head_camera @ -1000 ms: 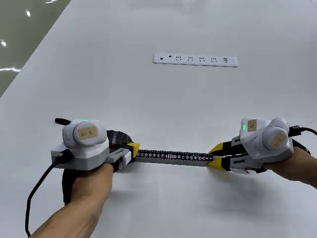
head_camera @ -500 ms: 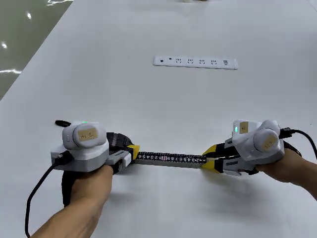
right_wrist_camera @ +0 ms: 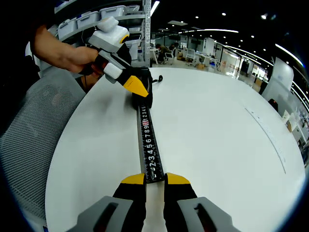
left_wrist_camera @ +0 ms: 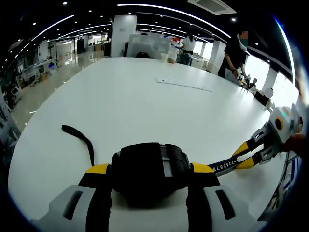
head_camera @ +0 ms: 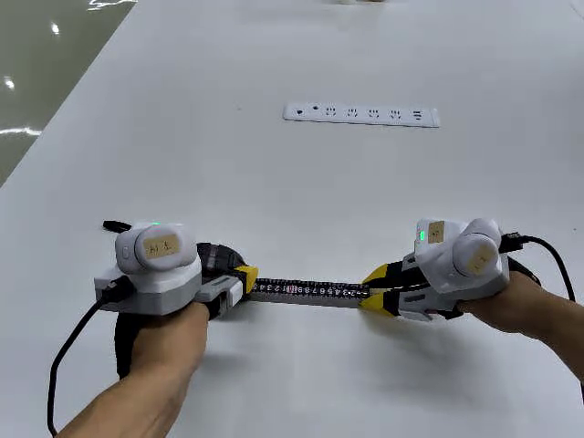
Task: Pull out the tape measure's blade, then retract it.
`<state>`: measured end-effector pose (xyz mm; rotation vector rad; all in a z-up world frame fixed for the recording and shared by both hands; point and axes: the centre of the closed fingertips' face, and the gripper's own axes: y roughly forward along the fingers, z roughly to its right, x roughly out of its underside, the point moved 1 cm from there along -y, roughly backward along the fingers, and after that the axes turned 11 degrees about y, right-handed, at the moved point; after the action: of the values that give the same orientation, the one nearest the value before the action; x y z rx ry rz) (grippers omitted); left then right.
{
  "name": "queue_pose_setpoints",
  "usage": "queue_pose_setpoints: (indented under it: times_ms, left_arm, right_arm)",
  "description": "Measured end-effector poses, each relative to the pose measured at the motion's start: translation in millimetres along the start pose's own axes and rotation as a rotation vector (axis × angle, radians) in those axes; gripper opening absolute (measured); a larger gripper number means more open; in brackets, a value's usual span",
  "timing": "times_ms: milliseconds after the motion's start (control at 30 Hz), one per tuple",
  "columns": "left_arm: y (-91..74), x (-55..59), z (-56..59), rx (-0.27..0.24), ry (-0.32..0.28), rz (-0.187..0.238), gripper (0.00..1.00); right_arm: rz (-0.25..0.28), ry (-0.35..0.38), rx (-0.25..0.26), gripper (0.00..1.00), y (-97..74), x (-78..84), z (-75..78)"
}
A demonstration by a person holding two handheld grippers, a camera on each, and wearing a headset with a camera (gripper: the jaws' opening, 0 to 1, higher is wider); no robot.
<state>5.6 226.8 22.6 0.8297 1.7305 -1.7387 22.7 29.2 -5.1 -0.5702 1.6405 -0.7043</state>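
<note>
The black tape measure case [left_wrist_camera: 149,169] sits on the white table, clamped between the yellow-tipped jaws of my left gripper [head_camera: 239,279]. Its black blade [head_camera: 306,290] with white numbers runs out to the right, just above the table. My right gripper [head_camera: 372,294] is shut on the blade's free end [right_wrist_camera: 154,175]. In the right gripper view the blade [right_wrist_camera: 147,145] stretches away to the case [right_wrist_camera: 144,89], where the left gripper [right_wrist_camera: 133,87] holds it. A black wrist strap [left_wrist_camera: 79,137] trails from the case to the left.
A white power strip [head_camera: 361,113] lies flat on the table far beyond the grippers. The table's left edge [head_camera: 55,119] borders a shiny floor. A mesh chair back [right_wrist_camera: 34,140] stands beside the table. People stand at the table's far end [left_wrist_camera: 236,53].
My right gripper has moved left toward the case, still gripping the blade end. The exposed blade is shorter. The left gripper and case have stayed put.
</note>
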Motion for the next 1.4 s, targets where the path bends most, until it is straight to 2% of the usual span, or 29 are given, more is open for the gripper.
queue_pose_setpoints:
  times_ms: [1400]
  left_arm:
    - [-0.3,0.0,-2.4,0.012,-0.018,0.000,0.58]
  right_arm:
    - [0.024,-0.014,-0.028,0.10,30.8,-31.1,-10.5]
